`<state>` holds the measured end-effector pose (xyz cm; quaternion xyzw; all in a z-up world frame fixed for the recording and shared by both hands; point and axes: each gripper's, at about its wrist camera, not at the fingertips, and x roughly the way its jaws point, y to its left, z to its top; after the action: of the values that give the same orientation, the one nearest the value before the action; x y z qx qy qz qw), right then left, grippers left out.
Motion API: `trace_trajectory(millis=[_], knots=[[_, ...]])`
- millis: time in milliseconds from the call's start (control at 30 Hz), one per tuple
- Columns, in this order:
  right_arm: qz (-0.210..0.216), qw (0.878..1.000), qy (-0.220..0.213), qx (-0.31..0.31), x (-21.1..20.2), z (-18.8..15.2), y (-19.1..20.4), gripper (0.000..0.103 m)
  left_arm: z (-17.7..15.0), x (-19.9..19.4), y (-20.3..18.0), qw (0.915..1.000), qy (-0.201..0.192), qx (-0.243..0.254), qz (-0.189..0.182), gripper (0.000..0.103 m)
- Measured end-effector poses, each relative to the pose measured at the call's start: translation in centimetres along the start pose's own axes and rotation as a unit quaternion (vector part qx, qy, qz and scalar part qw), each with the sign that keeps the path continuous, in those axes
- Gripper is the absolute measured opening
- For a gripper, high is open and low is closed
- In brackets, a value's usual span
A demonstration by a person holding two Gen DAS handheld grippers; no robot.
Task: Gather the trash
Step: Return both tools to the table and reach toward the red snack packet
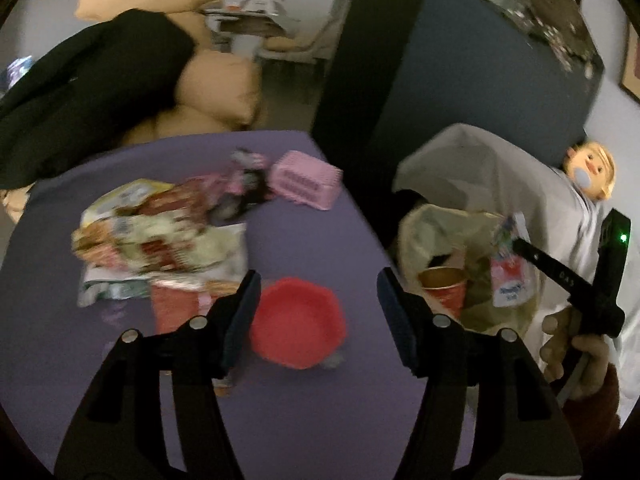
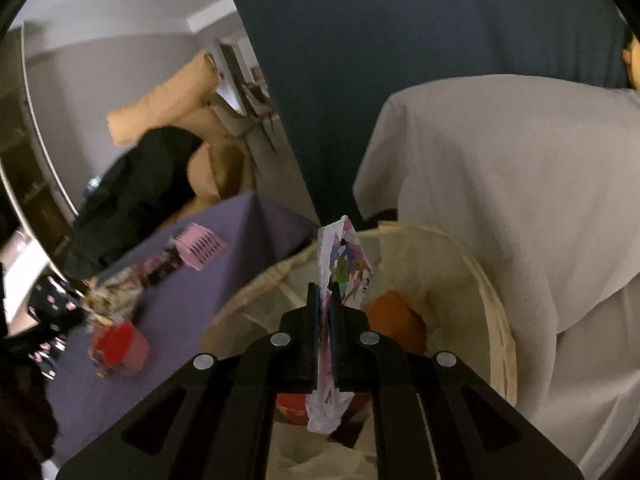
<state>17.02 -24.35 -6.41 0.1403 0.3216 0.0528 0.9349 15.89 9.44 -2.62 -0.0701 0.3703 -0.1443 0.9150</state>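
Note:
My right gripper (image 2: 329, 300) is shut on a white printed wrapper (image 2: 344, 260) and holds it over the round cream trash basket (image 2: 496, 320). The basket holds an orange-red paper cup (image 2: 396, 322). In the left wrist view the right gripper (image 1: 532, 254) hangs over the same basket (image 1: 416, 232) with the wrapper (image 1: 510, 280) and a cup (image 1: 444, 288) inside. My left gripper (image 1: 318, 284) is open above the purple table (image 1: 304, 400), over a red bowl (image 1: 298, 322). A pile of crumpled wrappers (image 1: 160, 236) lies left of it.
A pink plastic basket (image 1: 306, 180) stands at the table's far edge beside dark crumpled litter (image 1: 244, 188). A white cloth (image 2: 500, 168) covers furniture behind the trash basket. A doll (image 1: 592, 168) lies at right. A tan sofa with a black garment (image 1: 92, 88) is behind the table.

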Motion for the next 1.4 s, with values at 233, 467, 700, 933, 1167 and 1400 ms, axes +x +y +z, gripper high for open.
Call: trace_trajectory(millis=[233, 467, 700, 933, 1167, 1400], knots=[[-0.025, 0.999, 0.022, -0.005, 0.3, -0.2, 0.5, 0.044, -1.1, -1.4, 4.0, 0.9991, -0.016, -0.034, 0.019, 0.060], [-0.025, 0.999, 0.018, -0.025, -0.8, 0.5, 2.8, 0.044, -1.9, -3.0, 8.4, 0.9954, -0.028, -0.081, 0.044, 0.060], [0.011, 0.997, 0.008, -0.070, -1.3, 1.3, 7.5, 0.057, -3.1, -4.5, 11.9, 0.9914, -0.030, -0.111, 0.062, 0.060], [0.062, 0.986, 0.024, -0.152, -0.2, 0.7, 14.0, 0.062, -4.5, -5.2, 15.0, 0.9878, -0.035, -0.139, 0.062, 0.060], [0.090, 0.982, 0.061, -0.157, 1.8, -0.8, 18.3, 0.062, -5.8, -5.4, 17.5, 0.9835, -0.031, -0.167, 0.061, 0.060], [0.119, 0.970, 0.136, -0.164, 3.1, -5.4, 24.8, 0.062, -6.5, -6.4, 18.8, 0.9822, -0.040, -0.170, 0.068, 0.060]])
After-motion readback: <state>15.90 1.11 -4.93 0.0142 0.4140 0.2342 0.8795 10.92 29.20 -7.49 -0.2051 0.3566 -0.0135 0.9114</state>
